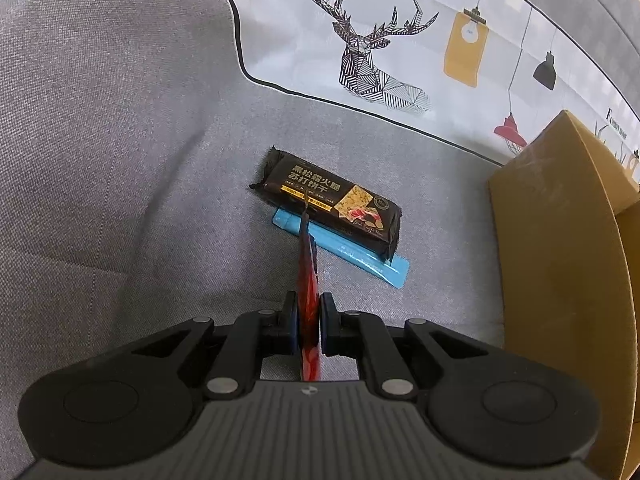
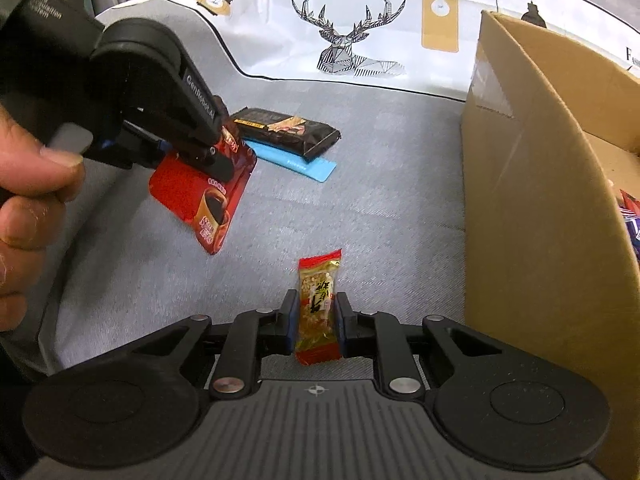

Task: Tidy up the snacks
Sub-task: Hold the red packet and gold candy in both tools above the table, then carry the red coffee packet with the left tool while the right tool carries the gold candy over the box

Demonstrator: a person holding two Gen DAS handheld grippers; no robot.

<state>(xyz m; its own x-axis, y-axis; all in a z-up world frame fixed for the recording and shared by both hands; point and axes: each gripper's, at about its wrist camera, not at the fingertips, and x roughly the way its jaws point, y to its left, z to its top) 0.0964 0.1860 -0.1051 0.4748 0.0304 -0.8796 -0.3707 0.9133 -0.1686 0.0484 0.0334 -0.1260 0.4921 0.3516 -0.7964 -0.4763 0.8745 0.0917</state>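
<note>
My left gripper is shut on a red coffee sachet, seen edge-on in its own view; in the right wrist view the sachet hangs from the left gripper above the grey sofa seat. My right gripper is shut on a small red-and-gold peanut snack bar. A black cracker pack lies on a blue flat packet ahead of the left gripper; both show in the right wrist view, the cracker pack and the blue packet.
A cardboard box stands at the right, with some wrapped snacks inside. A white cushion with a deer print leans at the back. The grey sofa seat lies between.
</note>
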